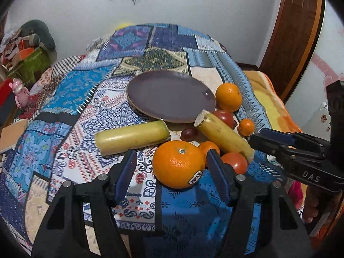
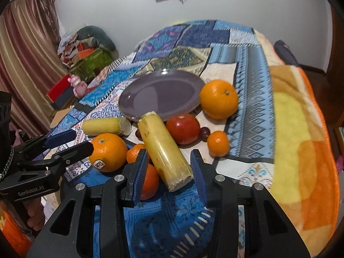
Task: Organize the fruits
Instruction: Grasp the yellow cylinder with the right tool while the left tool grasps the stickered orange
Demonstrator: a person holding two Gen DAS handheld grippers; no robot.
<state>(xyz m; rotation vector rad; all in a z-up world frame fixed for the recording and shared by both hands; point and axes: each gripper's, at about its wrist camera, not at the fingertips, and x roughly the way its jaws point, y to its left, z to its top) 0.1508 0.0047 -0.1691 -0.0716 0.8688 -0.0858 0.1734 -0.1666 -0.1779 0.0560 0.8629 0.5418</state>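
Observation:
A purple plate (image 1: 169, 99) (image 2: 159, 99) lies on the patterned bedspread with fruit heaped in front of it. My left gripper (image 1: 172, 167) (image 2: 83, 139) is open around a stickered orange (image 1: 178, 164) (image 2: 108, 152), and a gap shows beside its left pad. My right gripper (image 2: 169, 169) (image 1: 253, 137) is open at the near end of a yellow sugarcane piece (image 2: 165, 150) (image 1: 223, 133). A second sugarcane piece (image 1: 131, 136) (image 2: 105, 125) lies to the left. A tomato (image 2: 182, 128), another big orange (image 2: 218, 99), two small mandarins (image 2: 218, 143) (image 2: 135, 152), grapes (image 2: 205, 132) and an orange-red fruit (image 2: 150, 180) surround them.
The bedspread (image 1: 86, 90) stretches open to the left of and behind the plate. An orange and yellow blanket (image 2: 301, 129) covers the bed's right side. Boxes and clutter (image 2: 86, 53) stand by the far wall on the left, and a wooden door (image 1: 296, 32) is on the right.

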